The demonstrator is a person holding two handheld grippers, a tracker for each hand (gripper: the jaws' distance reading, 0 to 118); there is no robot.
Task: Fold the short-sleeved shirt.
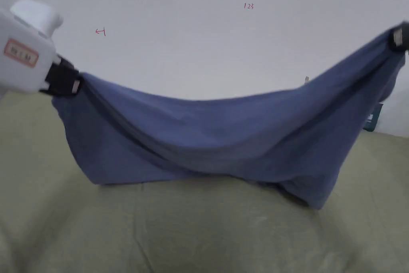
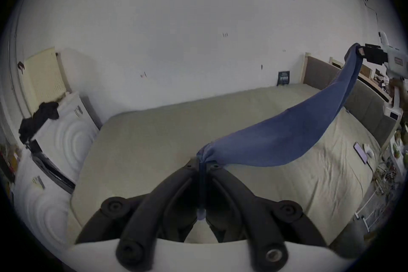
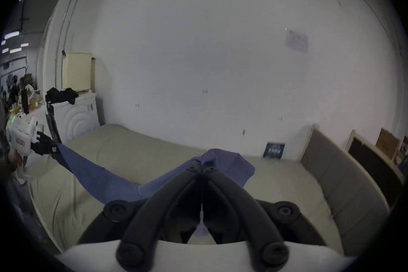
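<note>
The bed lay nearest, its olive-green cover soft and creased in shallow folds. Above it hung the short-sleeved shirt, a blue knit cloth, doubled and sagging in a long curve, its lowest folds brushing the bed near the middle. The left hand-held gripper, white-bodied with black jaws, had its jaws closed tight on one bunched end of the shirt over the bed's left side; in the left gripper view the cloth was pinched to a thin strip between the curved black jaws. The right hand-held gripper was likewise clamped on the other end, held higher over the bed's right side, and a loose flap of cloth spilled past its jaw tips. Beyond stood a plain white wall, matte and faintly marked.
</note>
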